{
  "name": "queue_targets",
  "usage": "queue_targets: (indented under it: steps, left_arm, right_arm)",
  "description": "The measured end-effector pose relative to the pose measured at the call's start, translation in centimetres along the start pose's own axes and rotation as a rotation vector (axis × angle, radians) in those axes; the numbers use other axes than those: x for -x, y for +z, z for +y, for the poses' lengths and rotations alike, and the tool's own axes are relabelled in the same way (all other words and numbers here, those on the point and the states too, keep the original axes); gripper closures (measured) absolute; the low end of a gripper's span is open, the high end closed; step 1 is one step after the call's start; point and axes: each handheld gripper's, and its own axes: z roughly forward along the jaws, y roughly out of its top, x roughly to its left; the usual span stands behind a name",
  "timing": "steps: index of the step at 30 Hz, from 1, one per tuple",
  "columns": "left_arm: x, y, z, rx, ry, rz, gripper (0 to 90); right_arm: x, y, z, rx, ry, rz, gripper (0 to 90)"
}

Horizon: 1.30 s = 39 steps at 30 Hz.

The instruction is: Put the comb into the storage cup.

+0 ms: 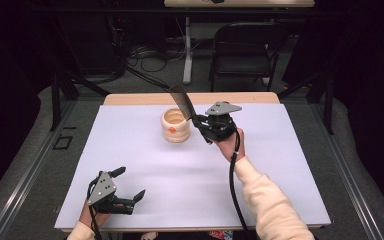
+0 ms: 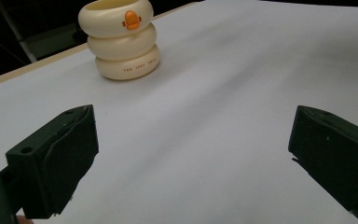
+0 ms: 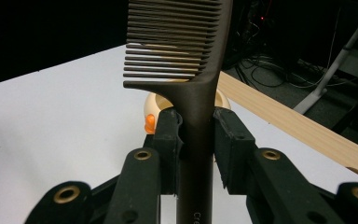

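The comb [image 3: 186, 70] stood near the middle of the right gripper view, its dark handle pinched tight between the two jaws of the right gripper [image 3: 196, 135], teeth pointing left. In the high view that comb [image 1: 181, 101] tilted up just above centre, over the rim of the cream ringed cup [image 1: 175, 126], with the right gripper [image 1: 198, 123] just beside the cup. Down at the lower left of the high view, the left gripper [image 1: 130, 184] rested on the white table [image 1: 280, 165], jaws spread wide and holding nothing, well apart from the cup [image 2: 120, 39].
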Motion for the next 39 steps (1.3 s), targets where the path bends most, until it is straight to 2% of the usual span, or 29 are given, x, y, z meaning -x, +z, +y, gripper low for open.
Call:
queue_targets:
  steps: [39]
  left_arm:
    - [0.0,0.0,0.0,0.001,0.002,0.000,1.5]
  right_arm:
    - [-0.2,2.4,1.8,-0.023,-0.004,0.006,71.9]
